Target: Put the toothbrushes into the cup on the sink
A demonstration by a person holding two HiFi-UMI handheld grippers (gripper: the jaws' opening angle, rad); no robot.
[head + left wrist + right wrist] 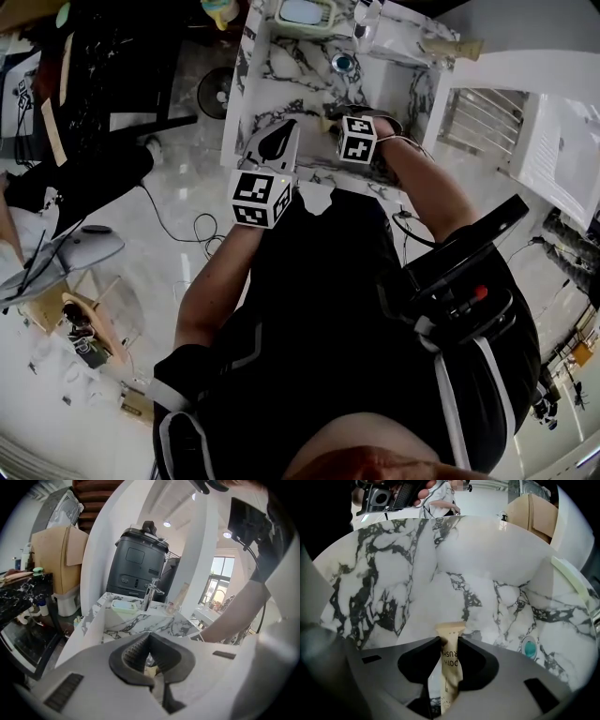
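Wrapped toothbrush, beige sleeve w/ dark print, is clamped between the right gripper pads, its flat top end sticking past the jaw tips toward the marble sink basin. Gripper points steeply down over the front part of the sink; the teal drain sits further back in the basin, to the right in that view. Left gripper is at the sink's front edge, just beside the right one, jaws together at the tips w/ nothing gripped. At the sink's back rim: faucet, pale green soap dish on one side of it, clear cup on the other w/ a beige stick-shaped item leaning in it.
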